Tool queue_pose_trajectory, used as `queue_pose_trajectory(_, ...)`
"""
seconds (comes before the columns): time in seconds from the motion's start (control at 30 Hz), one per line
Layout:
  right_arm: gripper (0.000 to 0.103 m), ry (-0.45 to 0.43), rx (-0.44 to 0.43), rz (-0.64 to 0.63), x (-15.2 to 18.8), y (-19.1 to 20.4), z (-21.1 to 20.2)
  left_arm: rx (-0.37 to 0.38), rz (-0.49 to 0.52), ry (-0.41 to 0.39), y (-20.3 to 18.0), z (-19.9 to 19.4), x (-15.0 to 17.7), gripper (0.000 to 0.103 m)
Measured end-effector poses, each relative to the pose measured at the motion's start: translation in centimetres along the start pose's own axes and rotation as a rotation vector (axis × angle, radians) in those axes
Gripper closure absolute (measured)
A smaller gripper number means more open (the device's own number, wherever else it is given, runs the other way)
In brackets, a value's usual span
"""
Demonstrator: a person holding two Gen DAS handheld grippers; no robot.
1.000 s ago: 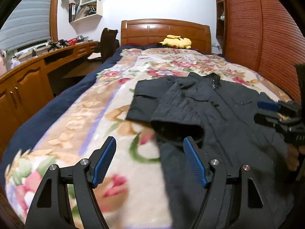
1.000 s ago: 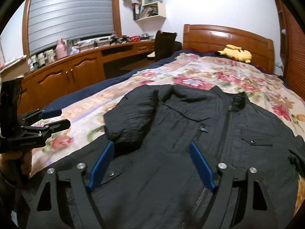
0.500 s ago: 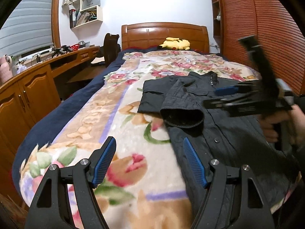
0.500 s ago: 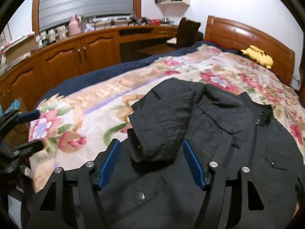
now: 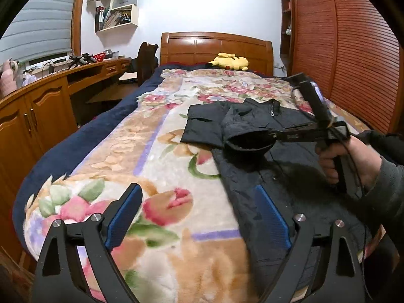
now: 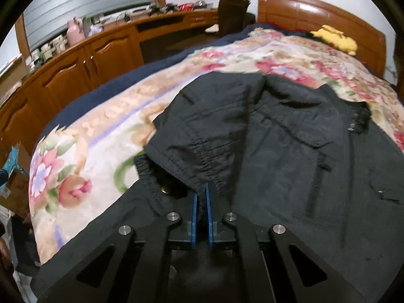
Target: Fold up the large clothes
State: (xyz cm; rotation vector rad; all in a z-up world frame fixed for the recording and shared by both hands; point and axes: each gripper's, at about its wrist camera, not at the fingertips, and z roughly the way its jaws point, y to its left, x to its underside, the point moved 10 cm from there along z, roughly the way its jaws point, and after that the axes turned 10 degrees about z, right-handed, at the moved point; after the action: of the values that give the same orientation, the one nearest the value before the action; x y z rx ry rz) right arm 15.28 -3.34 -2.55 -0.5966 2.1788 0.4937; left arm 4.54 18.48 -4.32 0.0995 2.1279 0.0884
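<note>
A black jacket [image 5: 255, 126] lies front-up on the floral blanket [image 5: 156, 161], its left sleeve folded across the chest. My right gripper [image 6: 200, 192] is shut on the sleeve cuff [image 6: 186, 174]; in the left wrist view it [image 5: 271, 135] reaches in from the right, pinching the cuff [image 5: 246, 145]. My left gripper [image 5: 199, 207] is open and empty, held back over the blanket near the jacket's lower left hem [image 5: 242, 202].
A yellow plush toy [image 5: 228, 61] lies by the wooden headboard [image 5: 217, 45]. A wooden desk and cabinets [image 5: 38, 106] run along the left with a chair [image 5: 146, 60]. A slatted wardrobe [image 5: 353, 50] stands at the right.
My right gripper moved to the folded sleeve's cuff and shut on it. My left gripper pulled back toward the foot of the bed, still open.
</note>
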Motion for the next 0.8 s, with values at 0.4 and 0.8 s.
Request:
queue_pose_trajectory(0.4,0.102,-0.262,0.045,0.078,1.8,-6.0,-12.9,0.04,0.069,-0.055,-5.9,0.8,-3.3,0.012)
queue_pose_trajectory(0.8,0.043,-0.121,-0.057,0.036,4.8,-2.6,-6.9,0.032,0.065,-0.038,-7.3,0.0,-2.1,0.012)
